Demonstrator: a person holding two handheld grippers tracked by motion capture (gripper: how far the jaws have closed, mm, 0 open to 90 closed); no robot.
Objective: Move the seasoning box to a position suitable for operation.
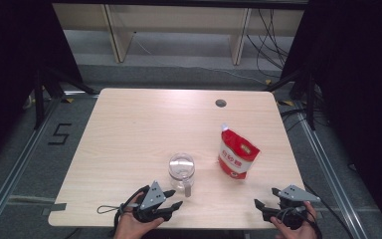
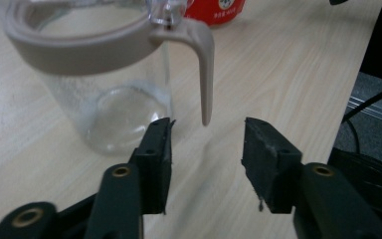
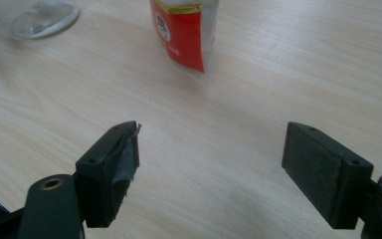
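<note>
A clear glass jug (image 1: 181,169) with a taupe rim and handle stands near the table's front middle. In the left gripper view the jug (image 2: 104,89) is close ahead and to the left, and its handle (image 2: 206,74) hangs down just beyond the gap between my jaws. My left gripper (image 1: 175,198) (image 2: 206,144) is open, with nothing between its pads. To the jug's right stands a red and white pouch (image 1: 237,154) (image 3: 184,30). My right gripper (image 1: 265,197) (image 3: 211,149) rests wide open near the front right corner, short of the pouch.
The light wooden table (image 1: 144,124) has a round cable hole (image 1: 221,103) at the back. Its right edge (image 2: 363,64) lies close to the left gripper's side. Dark frames and cables (image 1: 273,35) stand beyond the table.
</note>
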